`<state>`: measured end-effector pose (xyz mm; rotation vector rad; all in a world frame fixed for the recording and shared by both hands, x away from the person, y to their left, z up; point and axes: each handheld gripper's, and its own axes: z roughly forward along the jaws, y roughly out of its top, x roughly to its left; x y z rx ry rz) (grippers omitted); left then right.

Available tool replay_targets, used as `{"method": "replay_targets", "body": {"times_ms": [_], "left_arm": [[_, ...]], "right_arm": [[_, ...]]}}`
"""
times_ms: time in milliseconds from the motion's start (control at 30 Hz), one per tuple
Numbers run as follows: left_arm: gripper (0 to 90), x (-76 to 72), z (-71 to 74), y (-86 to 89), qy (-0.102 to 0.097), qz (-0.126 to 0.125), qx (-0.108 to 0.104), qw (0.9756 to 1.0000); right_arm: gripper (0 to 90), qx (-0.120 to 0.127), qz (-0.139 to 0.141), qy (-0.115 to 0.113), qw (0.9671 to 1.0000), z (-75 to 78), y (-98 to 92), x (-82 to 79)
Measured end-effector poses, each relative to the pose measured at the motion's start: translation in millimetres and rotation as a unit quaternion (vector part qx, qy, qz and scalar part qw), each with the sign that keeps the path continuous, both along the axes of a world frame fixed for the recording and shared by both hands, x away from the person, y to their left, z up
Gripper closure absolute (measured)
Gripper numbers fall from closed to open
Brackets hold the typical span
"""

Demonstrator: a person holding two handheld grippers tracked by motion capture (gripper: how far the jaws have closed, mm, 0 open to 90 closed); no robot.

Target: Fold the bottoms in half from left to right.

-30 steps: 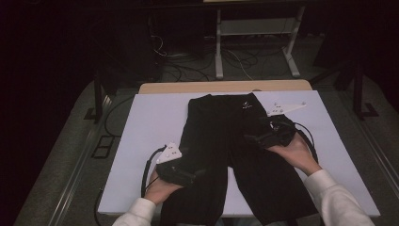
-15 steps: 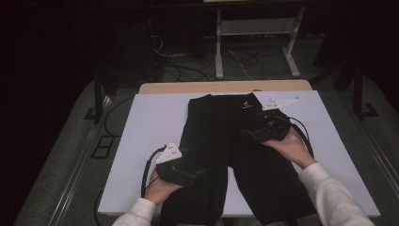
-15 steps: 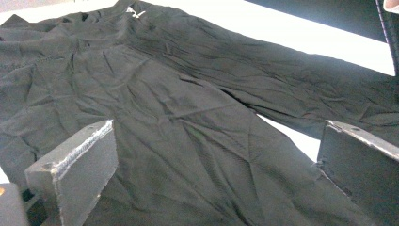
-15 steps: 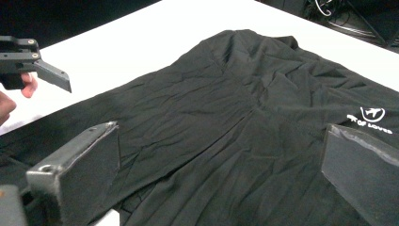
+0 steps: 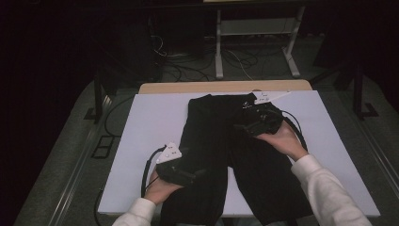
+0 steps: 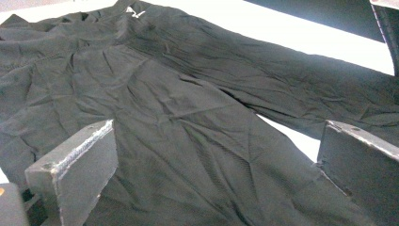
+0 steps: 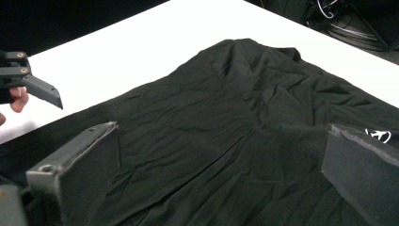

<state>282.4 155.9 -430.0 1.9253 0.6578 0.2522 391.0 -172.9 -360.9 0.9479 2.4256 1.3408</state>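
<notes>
Your left gripper (image 5: 188, 175) sits at the near left over the left leg of the black trousers (image 5: 221, 141), which lie flat along the middle of the white table (image 5: 146, 122); its own view shows the jaws spread wide over creased cloth, holding nothing. Your right gripper (image 5: 244, 126) hovers farther off by the waistband, jaws equally wide and empty in its own view. That view also catches the small white logo (image 7: 379, 135).

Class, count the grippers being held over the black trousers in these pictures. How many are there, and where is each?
2. The left gripper is over the near left trouser leg; the right gripper is over the black trousers near the waistband.
</notes>
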Motion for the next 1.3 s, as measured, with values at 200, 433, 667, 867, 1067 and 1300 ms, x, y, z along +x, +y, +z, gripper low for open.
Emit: {"method": "replay_targets", "body": {"times_ms": [200,433,667,867,1067,1300], "left_arm": [[0.0,0.0,-0.1,-0.2,0.0,-0.001,0.0,1.0],[0.0,0.1,-0.2,-0.1,0.001,-0.001,0.0,1.0],[0.0,0.4,-0.1,0.2,0.002,-0.001,-0.002,1.0],[0.0,0.2,-0.2,0.1,0.002,-0.002,-0.006,1.0],[0.0,0.2,-0.3,0.0,0.003,-0.002,-0.007,1.0],[0.0,0.0,-0.2,0.1,0.004,-0.002,-0.008,1.0]], "right_arm": [[0.0,-0.002,0.001,-0.001,1.0,0.3,4.3,4.9],[0.0,-0.008,0.003,0.0,1.0,1.8,11.8,11.5],[0.0,-0.011,0.007,-0.001,0.9999,6.0,20.5,17.7],[0.0,-0.013,0.015,-0.002,0.9998,8.6,29.5,22.8],[0.0,-0.015,0.02,-0.003,0.9997,10.0,36.4,24.8],[0.0,-0.018,0.022,-0.005,0.9996,12.0,43.8,29.5]]}}
